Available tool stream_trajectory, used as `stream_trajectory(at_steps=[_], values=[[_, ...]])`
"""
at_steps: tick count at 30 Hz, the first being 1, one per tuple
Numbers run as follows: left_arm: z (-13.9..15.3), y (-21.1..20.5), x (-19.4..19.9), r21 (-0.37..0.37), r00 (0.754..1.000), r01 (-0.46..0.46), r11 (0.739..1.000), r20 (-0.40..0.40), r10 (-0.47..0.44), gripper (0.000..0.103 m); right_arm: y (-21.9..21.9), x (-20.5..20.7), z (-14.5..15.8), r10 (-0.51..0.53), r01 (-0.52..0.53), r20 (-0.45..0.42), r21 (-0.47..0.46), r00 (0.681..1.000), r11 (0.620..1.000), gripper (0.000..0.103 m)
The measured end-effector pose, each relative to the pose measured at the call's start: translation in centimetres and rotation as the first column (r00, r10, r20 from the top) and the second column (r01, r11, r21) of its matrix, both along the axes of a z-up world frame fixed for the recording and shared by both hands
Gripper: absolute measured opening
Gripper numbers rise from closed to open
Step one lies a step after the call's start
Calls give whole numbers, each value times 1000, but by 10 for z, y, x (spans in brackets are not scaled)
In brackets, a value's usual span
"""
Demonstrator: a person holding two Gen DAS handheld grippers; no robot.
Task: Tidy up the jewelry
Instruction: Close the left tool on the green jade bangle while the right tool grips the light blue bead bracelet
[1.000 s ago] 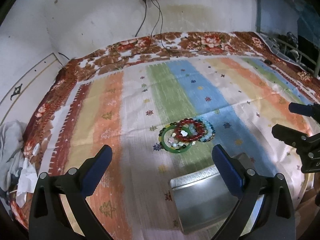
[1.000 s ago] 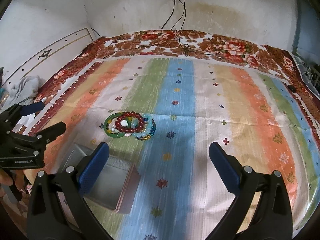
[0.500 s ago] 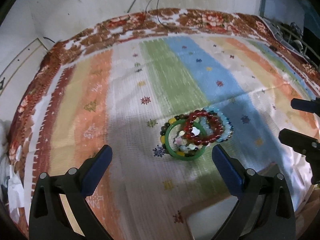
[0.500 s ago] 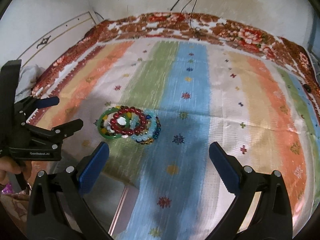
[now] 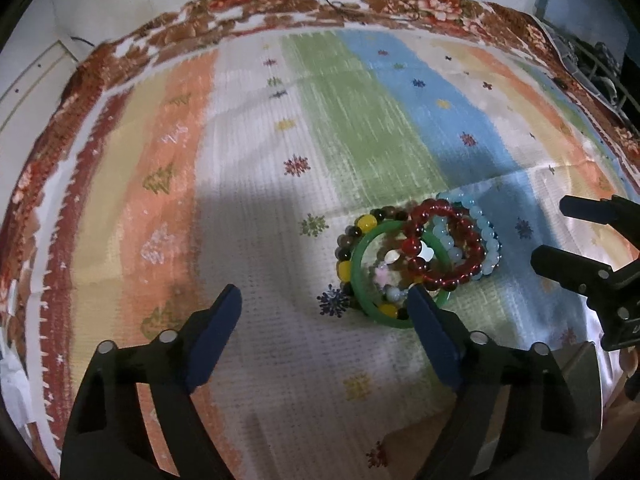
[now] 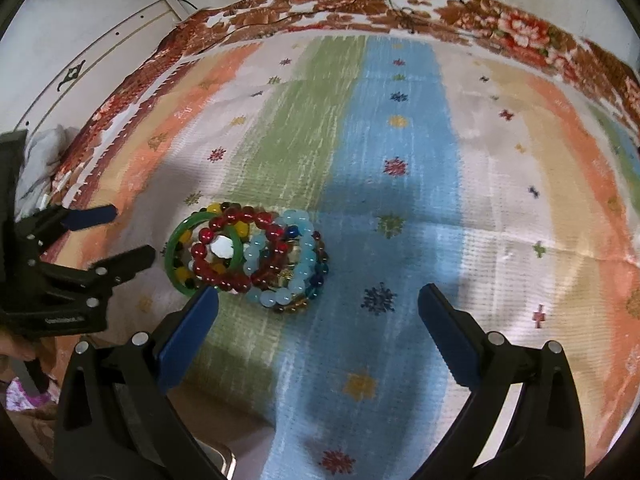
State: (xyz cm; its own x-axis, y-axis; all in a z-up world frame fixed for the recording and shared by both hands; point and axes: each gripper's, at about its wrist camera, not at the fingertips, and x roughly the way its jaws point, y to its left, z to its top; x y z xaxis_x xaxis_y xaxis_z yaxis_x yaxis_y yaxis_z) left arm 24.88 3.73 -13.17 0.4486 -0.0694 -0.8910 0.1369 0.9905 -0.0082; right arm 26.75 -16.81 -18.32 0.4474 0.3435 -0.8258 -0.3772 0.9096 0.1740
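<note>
A striped bedspread in orange, white, green and blue bands covers the bed, over a brown floral blanket showing along the far edge. The stripes run away from both cameras toward the wall.

A pile of bracelets lies flat on the bedspread where the green stripe meets the blue one. The pile is longer than it is deep, its long axis running crosswise to the stripes. At its left end sits a green bangle, lying flat, with a yellow-and-dark bead bracelet around it; a red bead bracelet overlaps the middle, and a pale blue bead bracelet forms the right end.

The left gripper hangs above the cloth just left of the pile, its jaws closing with nothing between them; its right fingertip overlaps the bangle in view, contact unclear.

The right gripper stands spread wide, empty, with the pile just beyond its left fingertip
</note>
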Motion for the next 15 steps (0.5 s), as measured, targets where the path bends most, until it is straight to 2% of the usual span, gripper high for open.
stream_trajectory(at_steps=[9,14,15], values=[[-13,-1,11,-30,998,3,1000,-57,-5,45,6,16,-15,1,7,-117,71,993,997,97],[-18,1,15,-55,997,4,998,-76,-9,42,7,24,-26,-11,30,-178,103,984,994,84],[-19,0,15,-60,997,9,998,-79,-14,40,7,25,-28,-11,32,-189,111,982,993,78]])
